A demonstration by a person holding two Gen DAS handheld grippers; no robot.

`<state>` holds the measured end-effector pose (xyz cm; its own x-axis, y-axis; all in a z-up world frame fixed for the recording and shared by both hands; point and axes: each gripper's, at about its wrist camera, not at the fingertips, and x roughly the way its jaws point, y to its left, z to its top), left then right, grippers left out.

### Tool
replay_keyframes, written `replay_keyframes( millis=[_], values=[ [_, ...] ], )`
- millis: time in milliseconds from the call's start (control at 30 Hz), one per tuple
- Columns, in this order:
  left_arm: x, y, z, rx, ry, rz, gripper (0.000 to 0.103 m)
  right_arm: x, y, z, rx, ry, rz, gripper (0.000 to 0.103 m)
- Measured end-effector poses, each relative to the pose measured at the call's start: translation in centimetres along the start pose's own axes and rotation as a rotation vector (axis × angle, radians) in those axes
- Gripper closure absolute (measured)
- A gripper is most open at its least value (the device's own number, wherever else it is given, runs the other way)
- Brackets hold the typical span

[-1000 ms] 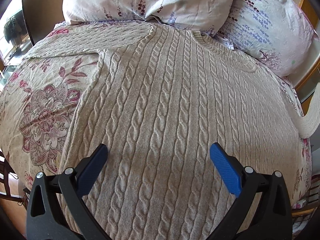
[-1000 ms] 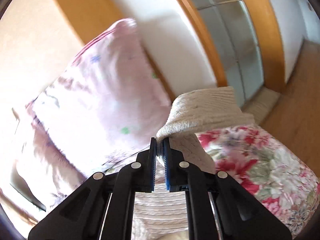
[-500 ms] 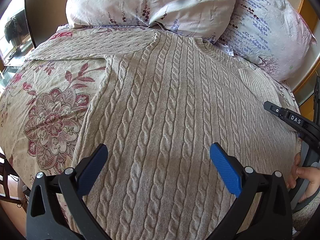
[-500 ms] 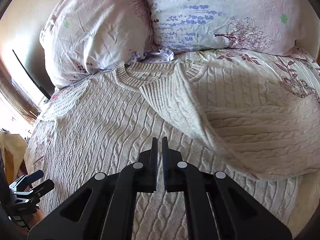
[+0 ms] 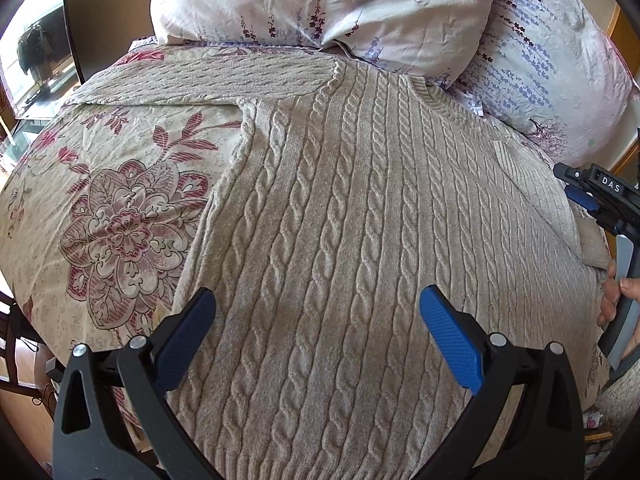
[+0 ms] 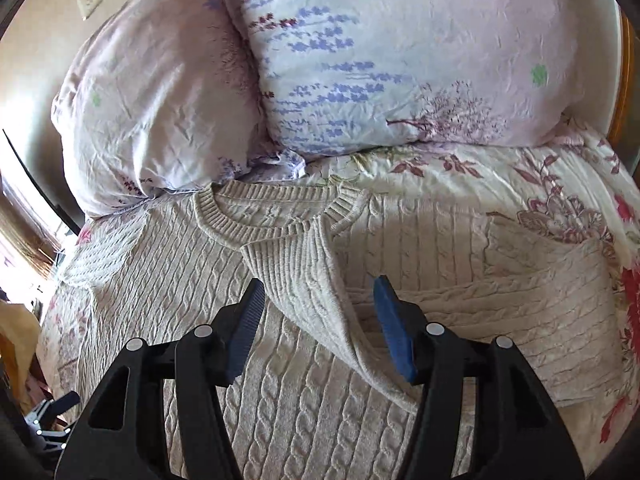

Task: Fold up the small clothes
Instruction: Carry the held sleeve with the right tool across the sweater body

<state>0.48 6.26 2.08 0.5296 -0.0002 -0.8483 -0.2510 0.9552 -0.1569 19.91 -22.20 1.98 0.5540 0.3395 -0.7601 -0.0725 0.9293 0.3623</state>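
Observation:
A beige cable-knit sweater (image 5: 352, 208) lies flat on the floral bedspread (image 5: 100, 208), neckline toward the pillows. Its far sleeve (image 5: 192, 80) stretches out to the left. In the right wrist view the other sleeve (image 6: 312, 292) is folded in across the sweater's chest (image 6: 160, 248), cuff near the ribbed collar (image 6: 256, 232). My right gripper (image 6: 320, 316) hovers over that folded sleeve, jaws opening, pads clear of the knit. My left gripper (image 5: 316, 320) stands wide open above the sweater's lower body, nothing between its fingers. The right gripper (image 5: 596, 196) also shows at the left wrist view's right edge.
Two floral pillows (image 6: 380, 60) (image 6: 152, 92) lean against the wall behind the collar. A person's hand (image 5: 616, 296) grips the right tool's handle. A dark screen (image 5: 40, 48) stands at the far left of the bed. A wooden bed frame (image 5: 624, 32) borders the right side.
The right gripper swung in from the bed's right side with the sleeve, laid it across the sweater's chest, and its jaws have parted off the cloth. The left gripper stayed put.

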Motion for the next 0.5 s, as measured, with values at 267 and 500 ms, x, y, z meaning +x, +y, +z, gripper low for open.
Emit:
replay_keyframes(
  millis=[267,500],
  values=[
    [0.2,0.6,0.7,0.008,0.007,-0.002,0.002,2.7,0.2,0.6,0.072,0.095,0.104,0.095],
    [0.8,1.3,2.0,0.017,0.011,-0.02,0.002,-1.2,4.8,2.8,0.053,-0.135,0.109,0.095]
  ],
)
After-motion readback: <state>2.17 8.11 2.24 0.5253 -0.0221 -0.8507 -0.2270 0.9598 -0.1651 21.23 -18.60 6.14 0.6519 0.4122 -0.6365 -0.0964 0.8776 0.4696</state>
